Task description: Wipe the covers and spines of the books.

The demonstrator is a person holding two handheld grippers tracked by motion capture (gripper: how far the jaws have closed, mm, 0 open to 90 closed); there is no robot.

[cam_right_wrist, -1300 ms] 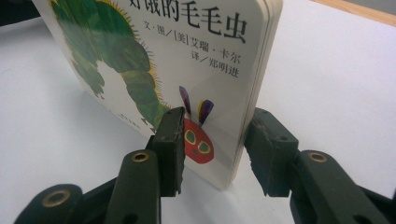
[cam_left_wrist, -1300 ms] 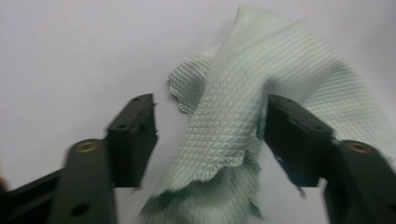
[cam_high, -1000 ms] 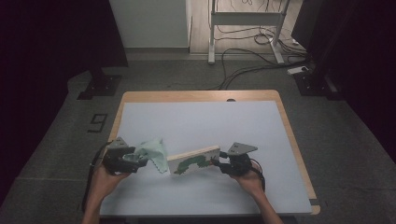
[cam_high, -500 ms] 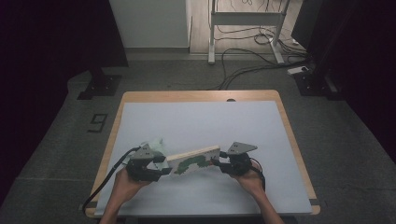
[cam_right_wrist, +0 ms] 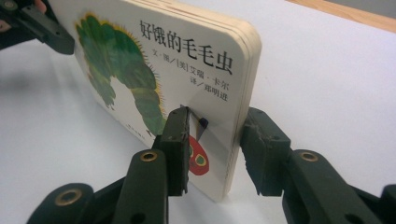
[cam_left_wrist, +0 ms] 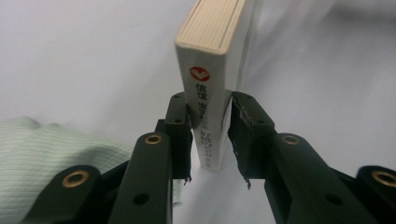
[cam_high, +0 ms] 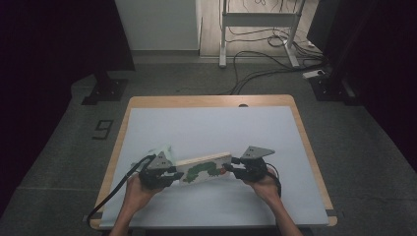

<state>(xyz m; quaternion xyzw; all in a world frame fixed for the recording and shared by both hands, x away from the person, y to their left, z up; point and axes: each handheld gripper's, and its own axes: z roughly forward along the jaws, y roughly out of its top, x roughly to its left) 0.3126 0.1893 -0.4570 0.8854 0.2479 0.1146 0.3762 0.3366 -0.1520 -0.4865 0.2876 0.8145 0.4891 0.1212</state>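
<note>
The thick white board book (cam_high: pixel 204 169) with a green caterpillar on its cover and cream page edges stands on edge, held between both grippers, over the near part of the pale grey table mat (cam_high: pixel 211 128). The left gripper (cam_high: pixel 169 176), its jaws having just been closing, clamps the book's spine end (cam_left_wrist: pixel 205 116). The right gripper (cam_high: pixel 231 172), also just narrowing, clamps the opposite end across cover and back (cam_right_wrist: pixel 219 135). A pale green striped cloth (cam_high: pixel 161 151) lies just behind the book's left end.
</note>
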